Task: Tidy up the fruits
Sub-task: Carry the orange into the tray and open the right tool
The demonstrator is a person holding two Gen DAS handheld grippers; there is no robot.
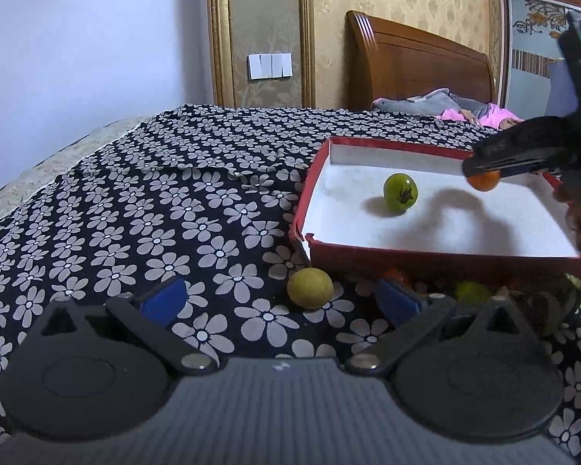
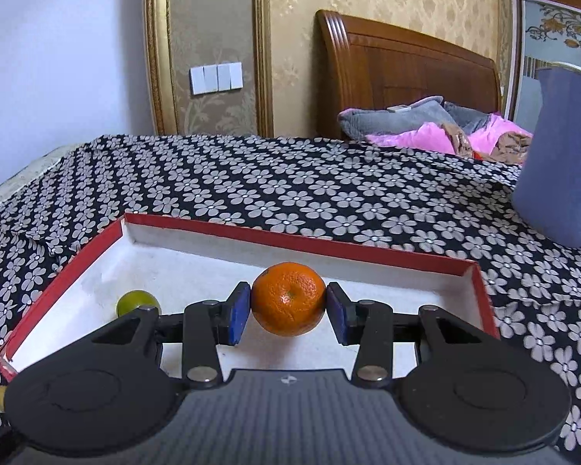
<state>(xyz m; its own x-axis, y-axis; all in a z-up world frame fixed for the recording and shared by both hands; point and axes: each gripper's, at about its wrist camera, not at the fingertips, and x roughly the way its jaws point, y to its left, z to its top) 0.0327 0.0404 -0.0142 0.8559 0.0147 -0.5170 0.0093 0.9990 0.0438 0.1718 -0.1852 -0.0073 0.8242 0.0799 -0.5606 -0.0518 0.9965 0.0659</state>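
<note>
Fruits come first. From my left wrist view, my left tool (image 1: 281,302) is wide open with nothing in it, low over the flowered bed cover (image 1: 135,201). A yellow fruit (image 1: 310,288) lies on the cover just ahead, beside the red box (image 1: 426,261). A green fruit (image 1: 401,193) sits inside the box.

From my right wrist view, my right tool (image 2: 288,312) squeezes an orange (image 2: 288,298) between its blue pads (image 2: 238,316), above the box (image 2: 290,242). The green fruit (image 2: 137,301) sits to the left.

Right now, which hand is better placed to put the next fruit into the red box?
The right. Its tool grips the orange over the red box. The left tool is open, above the yellow fruit outside the box.
</note>
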